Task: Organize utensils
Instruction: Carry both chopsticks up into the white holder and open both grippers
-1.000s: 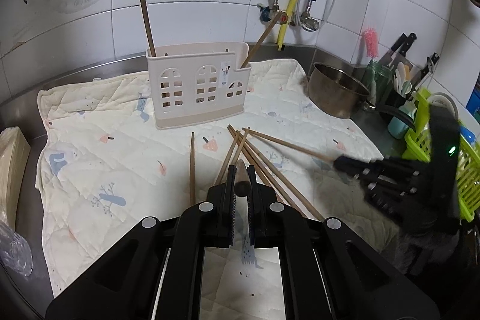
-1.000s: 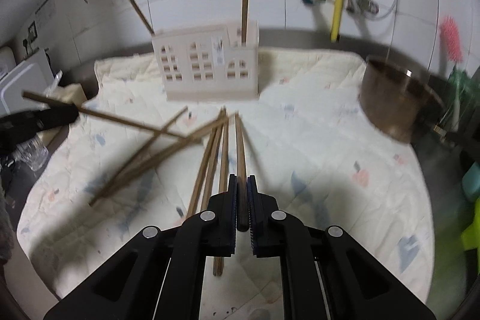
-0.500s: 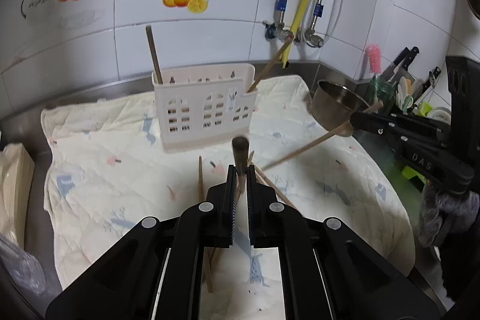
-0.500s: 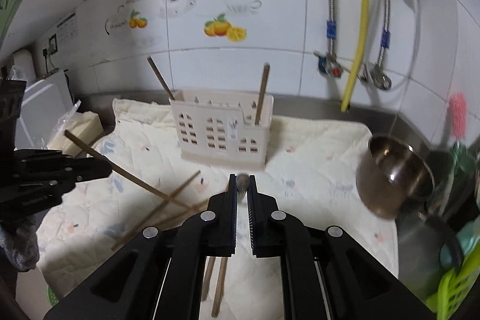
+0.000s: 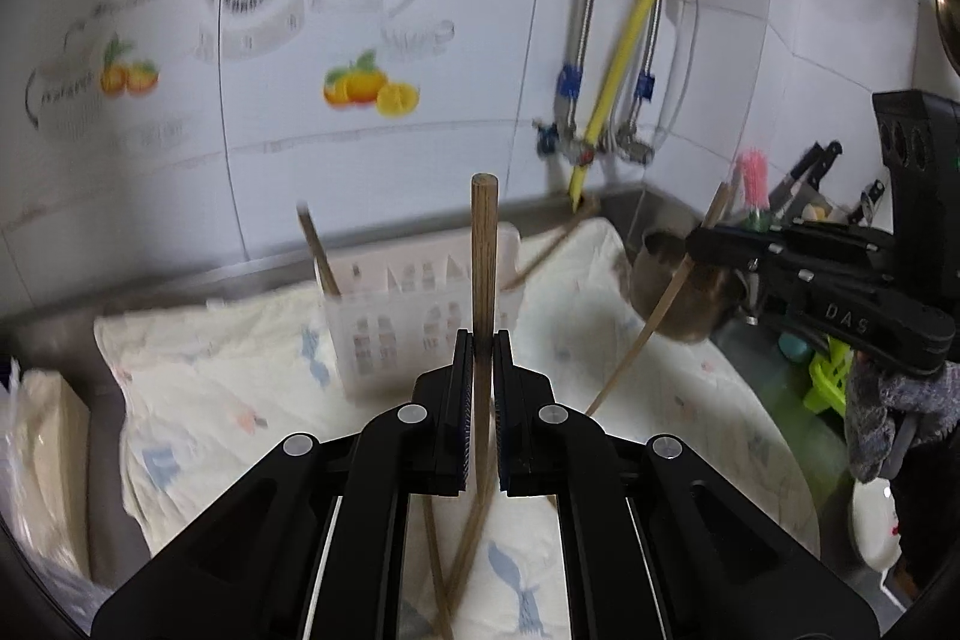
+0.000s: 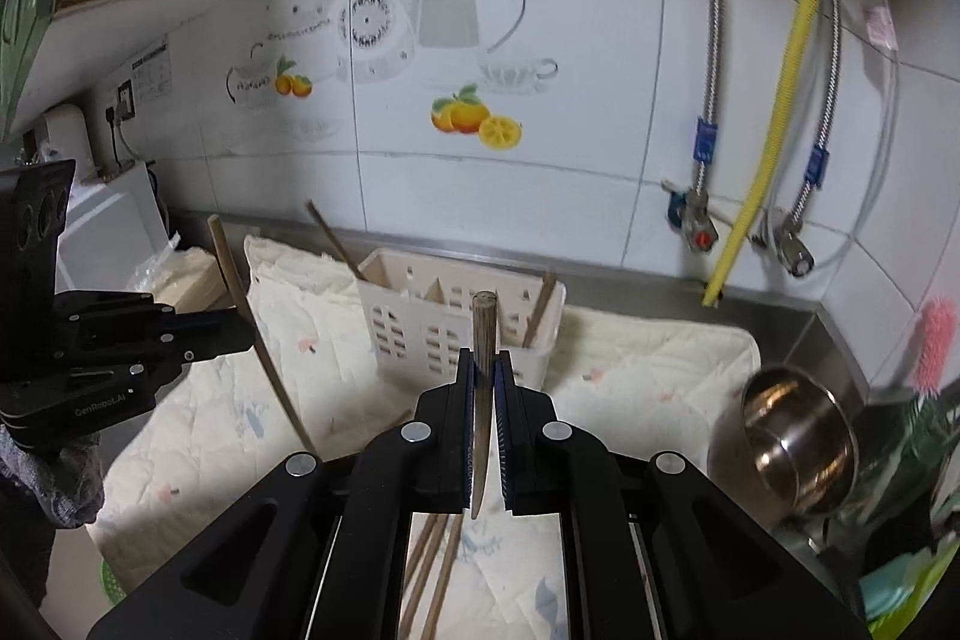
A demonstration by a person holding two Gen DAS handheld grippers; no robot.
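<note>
— Lifting clear, both? 
— Yes: left gripper [image 5: 479,340] and right gripper [image 6: 483,358] each clamp a chopstick [image 5: 483,256], raised off the cloth [image 5: 228,388] since a second ago; holder [image 6: 456,322] far, next.

Cream slotted utensil caddy [image 6: 456,322] upright on quilted mat, two brown chopsticks [image 6: 333,241] leaning inside. One chopstick [image 5: 483,292] clamped upright, another [image 6: 483,370] likewise. Loose chopsticks [image 6: 429,574] lie at 6 o'clock.

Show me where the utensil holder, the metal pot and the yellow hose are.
utensil holder [image 6: 447,334], right wrist view, slotted front wall.
metal pot [image 6: 801,451], right wrist view, inside wall.
yellow hose [image 6: 774,130], right wrist view, middle of its length.
</note>
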